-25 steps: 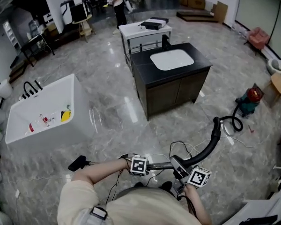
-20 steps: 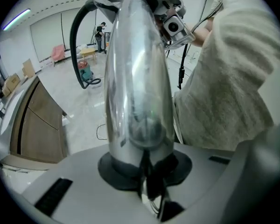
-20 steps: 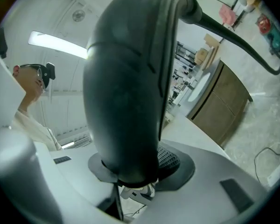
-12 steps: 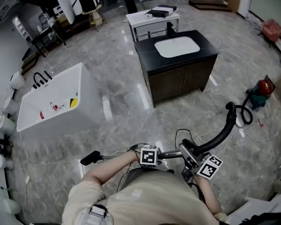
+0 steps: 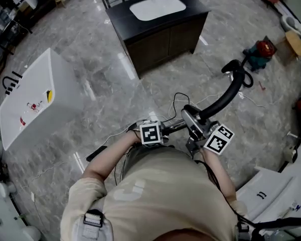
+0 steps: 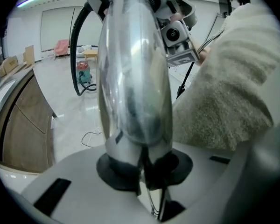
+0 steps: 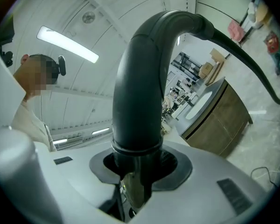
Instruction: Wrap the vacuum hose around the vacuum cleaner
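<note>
**Left hand-held gripper** (image 5: 165, 129): closed on the metal wand (image 6: 133, 69), with the jaws clamped at its near end.

**Right hand-held gripper** (image 5: 194, 130): the black curved handle (image 7: 140, 78) sits between its jaws. The jaws have just been closing, and the pads appear to bear on the handle.

**Position:** both grippers are near each other in front of the person's chest. Wand and handle run on as one piece.

**Hose:** from the handle the vacuum hose (image 5: 247, 75) arcs away and loops down toward the floor (image 5: 115, 84).

**Vacuum cleaner** (image 5: 258, 50): it stands on the floor well apart from the person, to the right of the dark cabinet (image 5: 160, 41). The hose is not yet wrapped round it. Where the hose joins the cleaner is too small to confirm.

**Other:** a white bathtub (image 5: 67, 92) stands at the left.
</note>
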Demonstrator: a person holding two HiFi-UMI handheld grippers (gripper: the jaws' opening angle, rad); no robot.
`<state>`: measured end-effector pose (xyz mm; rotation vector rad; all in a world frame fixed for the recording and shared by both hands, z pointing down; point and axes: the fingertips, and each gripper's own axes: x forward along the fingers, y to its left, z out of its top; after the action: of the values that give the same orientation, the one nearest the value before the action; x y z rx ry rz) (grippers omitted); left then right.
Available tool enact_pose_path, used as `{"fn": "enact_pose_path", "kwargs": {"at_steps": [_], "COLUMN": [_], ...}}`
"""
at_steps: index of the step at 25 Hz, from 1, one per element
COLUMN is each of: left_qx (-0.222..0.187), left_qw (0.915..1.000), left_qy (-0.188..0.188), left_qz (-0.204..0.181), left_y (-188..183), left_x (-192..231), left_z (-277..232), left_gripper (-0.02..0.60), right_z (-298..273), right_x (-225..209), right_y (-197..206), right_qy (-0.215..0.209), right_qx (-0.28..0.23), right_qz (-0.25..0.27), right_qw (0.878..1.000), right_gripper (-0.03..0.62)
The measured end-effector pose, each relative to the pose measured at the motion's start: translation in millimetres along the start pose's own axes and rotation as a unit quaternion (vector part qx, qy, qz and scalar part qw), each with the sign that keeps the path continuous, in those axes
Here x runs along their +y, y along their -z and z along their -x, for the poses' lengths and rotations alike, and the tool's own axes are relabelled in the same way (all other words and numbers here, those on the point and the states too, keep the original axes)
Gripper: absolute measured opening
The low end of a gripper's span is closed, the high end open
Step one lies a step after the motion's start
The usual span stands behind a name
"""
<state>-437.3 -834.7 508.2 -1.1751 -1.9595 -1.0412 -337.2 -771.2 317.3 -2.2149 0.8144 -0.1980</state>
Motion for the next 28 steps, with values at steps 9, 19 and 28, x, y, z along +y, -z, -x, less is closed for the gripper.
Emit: {"fn": "enact_pose_path", "kwargs": {"at_steps": [9, 19, 28], "left_qx": [-0.009, -0.064, -0.024], "left_qw": [0.9896, 0.9917, 0.9925], "left_qy": [-0.017, 0.061, 0.022], "left_qz": [-0.142, -0.094, -0.118], "left_y": [8, 23, -16], "left_x": [91, 146, 135], "left_z": [31, 15, -10], "left_gripper": [0.113, 0.106, 0.097], "right_z": [-63, -76, -16], "right_x": [-49, -80, -78], "right_y": [-30, -77, -93], "right_qy": [0.123, 0.187, 0.169], "right_qx": [-0.017, -0.062, -0.092], "right_qz": [0.026, 0.052, 0.073], "right_qw": [0.992, 0.979, 0.979], "right_gripper": [0.123, 0.124, 0.124]}}
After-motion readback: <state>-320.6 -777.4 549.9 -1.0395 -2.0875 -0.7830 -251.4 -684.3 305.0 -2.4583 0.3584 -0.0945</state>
